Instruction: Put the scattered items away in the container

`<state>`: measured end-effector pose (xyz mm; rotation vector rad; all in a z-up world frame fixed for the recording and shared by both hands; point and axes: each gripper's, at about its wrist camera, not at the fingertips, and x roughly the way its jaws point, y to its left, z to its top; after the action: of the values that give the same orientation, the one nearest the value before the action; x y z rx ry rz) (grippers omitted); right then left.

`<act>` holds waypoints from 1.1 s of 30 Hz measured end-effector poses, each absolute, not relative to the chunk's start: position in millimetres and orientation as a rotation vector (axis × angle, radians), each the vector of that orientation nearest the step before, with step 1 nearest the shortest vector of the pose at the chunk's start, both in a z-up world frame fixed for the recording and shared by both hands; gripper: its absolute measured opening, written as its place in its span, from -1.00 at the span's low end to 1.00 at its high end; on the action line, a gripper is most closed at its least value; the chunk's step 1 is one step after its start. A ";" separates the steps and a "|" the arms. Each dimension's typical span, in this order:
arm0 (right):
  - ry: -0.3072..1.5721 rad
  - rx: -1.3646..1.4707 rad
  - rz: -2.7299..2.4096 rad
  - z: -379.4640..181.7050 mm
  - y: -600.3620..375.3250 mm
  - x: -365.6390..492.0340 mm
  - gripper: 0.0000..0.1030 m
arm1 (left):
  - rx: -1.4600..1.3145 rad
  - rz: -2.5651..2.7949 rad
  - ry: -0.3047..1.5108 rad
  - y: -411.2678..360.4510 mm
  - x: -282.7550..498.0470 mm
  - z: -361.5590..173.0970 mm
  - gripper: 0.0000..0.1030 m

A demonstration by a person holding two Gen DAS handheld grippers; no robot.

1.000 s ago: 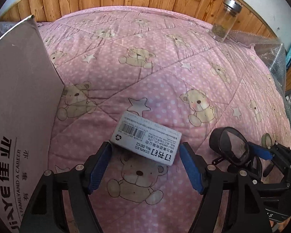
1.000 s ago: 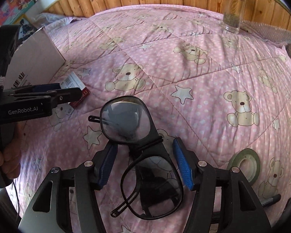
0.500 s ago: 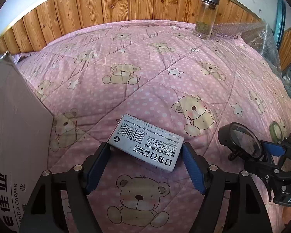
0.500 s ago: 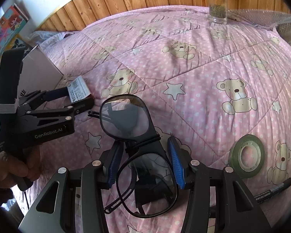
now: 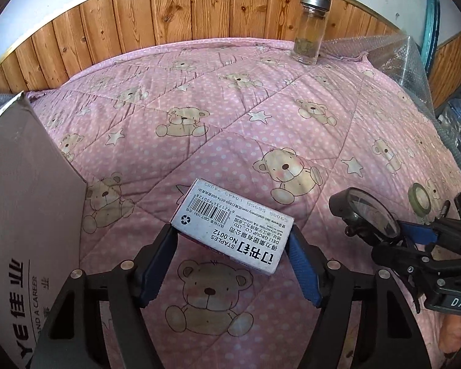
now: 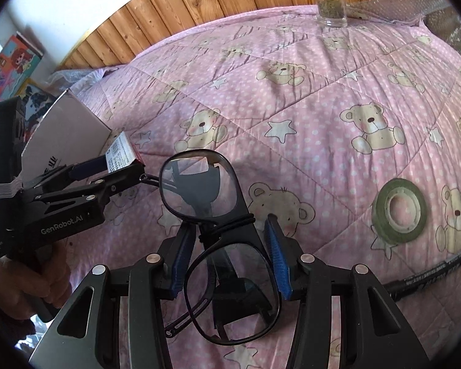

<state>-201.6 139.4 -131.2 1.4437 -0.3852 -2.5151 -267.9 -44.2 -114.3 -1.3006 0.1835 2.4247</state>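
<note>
Staples box (image 5: 230,226) clamped in left hand-held gripper (image 5: 232,250), glasses (image 6: 221,224) pinched in right hand-held gripper (image 6: 230,255).

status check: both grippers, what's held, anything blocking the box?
Left gripper shut on staples box. Right gripper shut on glasses. Cardboard box left, path open. Tape roll, pen on quilt.

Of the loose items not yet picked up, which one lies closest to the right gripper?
The roll of green tape, flat on the quilt just right of the right gripper. The black marker lies slightly farther out; the glass jar stands at the far edge.
</note>
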 end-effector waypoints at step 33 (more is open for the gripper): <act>-0.499 1.355 -2.629 -66.2 90.0 -43.9 -0.05 | -1.206 2.334 0.198 -64.5 -118.1 -5.2 0.40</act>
<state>-43.9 90.0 -66.2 1.3552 -0.4995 -2.6292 -118.1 -64.5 -5.2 -1.2061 0.1985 2.3338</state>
